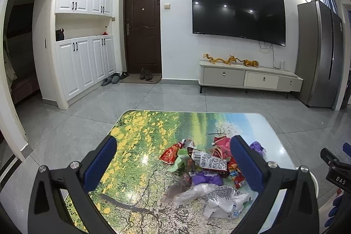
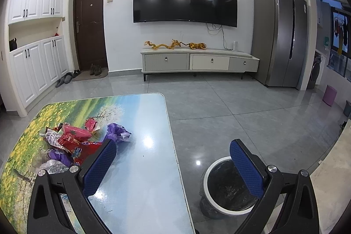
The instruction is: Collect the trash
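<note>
A heap of wrappers (image 1: 206, 170) lies on the picture-printed table (image 1: 140, 146): red, purple, green and clear plastic pieces with a white crumpled bag (image 1: 226, 201) nearest me. My left gripper (image 1: 173, 146) hovers open above the table, the heap between and just beyond its blue pads, nothing held. In the right wrist view the same heap (image 2: 72, 144) lies left of my right gripper (image 2: 173, 146), which is open and empty over the table's right edge (image 2: 173, 146). A white-rimmed bin (image 2: 228, 185) with a black liner stands on the floor below its right finger.
Grey tiled floor (image 2: 241, 111) surrounds the table. A TV cabinet (image 2: 197, 60) and a wall TV stand at the far wall, a fridge (image 2: 280, 36) to the right. The other gripper (image 1: 335, 168) and a blue-gloved hand show at the left wrist view's right edge.
</note>
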Tool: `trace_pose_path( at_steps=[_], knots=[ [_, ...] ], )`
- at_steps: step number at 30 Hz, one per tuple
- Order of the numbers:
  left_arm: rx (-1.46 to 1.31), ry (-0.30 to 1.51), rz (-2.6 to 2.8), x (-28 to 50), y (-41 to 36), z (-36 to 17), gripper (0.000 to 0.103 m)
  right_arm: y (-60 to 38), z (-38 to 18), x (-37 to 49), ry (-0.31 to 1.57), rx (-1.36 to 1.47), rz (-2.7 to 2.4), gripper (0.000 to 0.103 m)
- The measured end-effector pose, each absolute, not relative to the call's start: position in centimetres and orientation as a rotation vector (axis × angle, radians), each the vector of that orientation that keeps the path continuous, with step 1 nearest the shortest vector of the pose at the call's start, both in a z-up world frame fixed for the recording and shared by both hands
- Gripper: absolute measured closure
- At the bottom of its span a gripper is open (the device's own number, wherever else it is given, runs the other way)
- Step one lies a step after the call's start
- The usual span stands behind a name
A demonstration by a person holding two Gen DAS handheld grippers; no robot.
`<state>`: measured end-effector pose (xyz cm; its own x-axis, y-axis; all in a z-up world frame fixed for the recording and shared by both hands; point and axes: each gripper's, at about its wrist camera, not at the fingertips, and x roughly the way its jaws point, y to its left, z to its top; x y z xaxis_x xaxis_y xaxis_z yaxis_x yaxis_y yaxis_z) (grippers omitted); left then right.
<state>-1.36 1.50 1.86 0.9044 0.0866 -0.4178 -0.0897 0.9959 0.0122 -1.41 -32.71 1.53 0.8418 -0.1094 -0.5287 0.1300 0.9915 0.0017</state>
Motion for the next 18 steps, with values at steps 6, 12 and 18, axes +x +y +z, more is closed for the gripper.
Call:
trace_pose_path(
  at_steps=[6,12,18],
  knots=[
    [-0.012,0.438,0.094,-1.2,2.0,1.8,0.000,-32.4,2.0,-1.4,0.544,0.021,-0.133,0.000],
    [-0.020,0.443,0.098,-1.0,2.7,1.7,0.000,-32.1,2.1,-1.2,0.548,0.003,-0.137,0.000],
    [-0.024,0.469,0.090,-0.3,3.3,1.3,0.000,-31.9,2.0,-0.6,0.554,-0.005,-0.136,0.000]
  ],
)
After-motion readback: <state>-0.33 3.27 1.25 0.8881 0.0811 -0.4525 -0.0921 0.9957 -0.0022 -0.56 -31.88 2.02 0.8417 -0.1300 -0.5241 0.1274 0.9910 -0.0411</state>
